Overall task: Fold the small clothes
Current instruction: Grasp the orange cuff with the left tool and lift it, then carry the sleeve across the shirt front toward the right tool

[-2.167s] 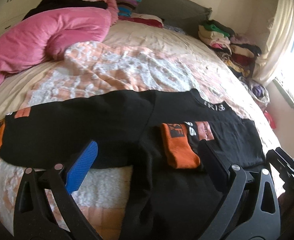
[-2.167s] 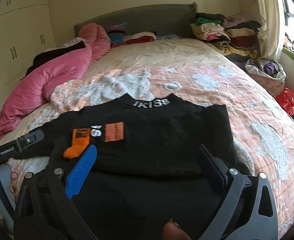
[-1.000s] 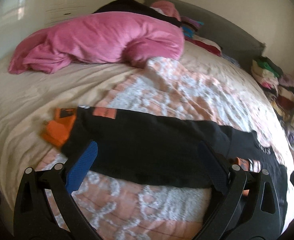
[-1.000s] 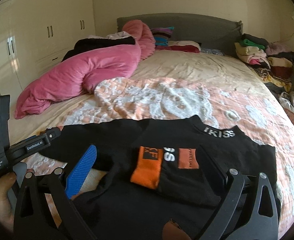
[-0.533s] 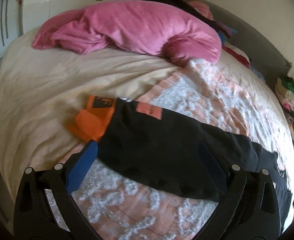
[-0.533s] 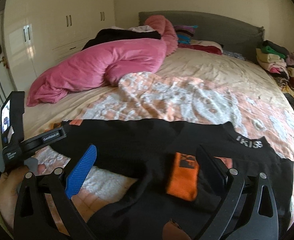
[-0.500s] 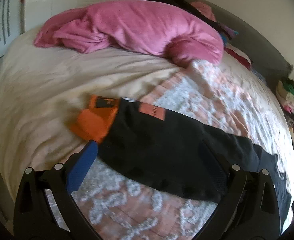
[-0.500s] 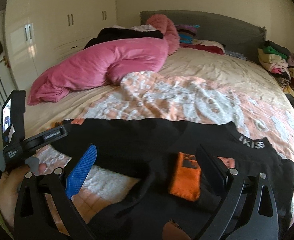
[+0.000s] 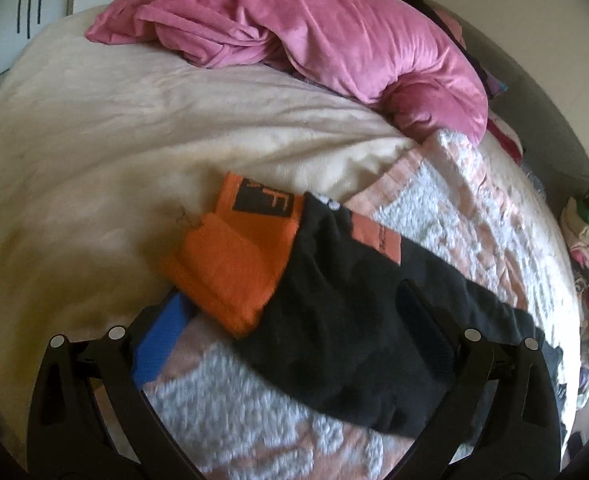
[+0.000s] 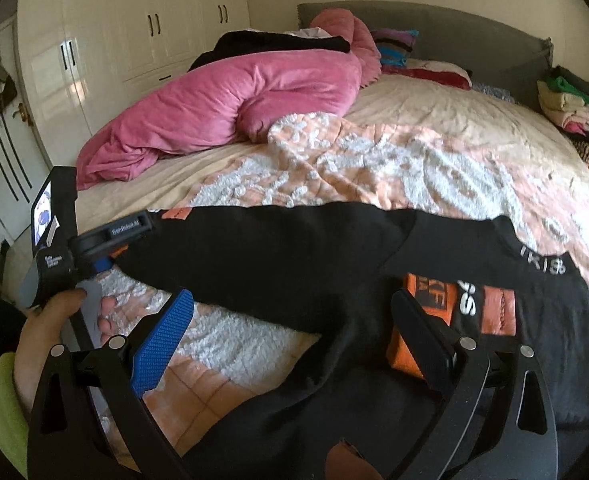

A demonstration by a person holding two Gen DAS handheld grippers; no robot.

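On a quilted bed [image 10: 434, 160], a black sweatshirt [image 10: 278, 256] with orange cuffs lies spread flat, one sleeve already folded across its chest at right and the other stretched out toward the left edge. At far left, the left gripper [image 9: 290, 300] hangs low over that outstretched sleeve's orange cuff [image 9: 230, 264], its jaws spread wide with nothing between them; the blue pad sits just beside the cuff's near edge, the black pad over the dark sleeve fabric. The step in hand looks to be taking this sleeve end and carrying it inward. Done well, the jaws would close across the thick ribbed cuff rather than the thin black cloth, catching both layers but not the quilt beneath, then lift just clear and lay the sleeve level over the body. Further right, the right gripper [image 10: 290, 320] hovers released above the sweatshirt's lower body, near the folded cuff [image 10: 422, 312], well placed to pin the garment should it drag. A pink duvet [image 10: 230, 108] lies heaped far behind.
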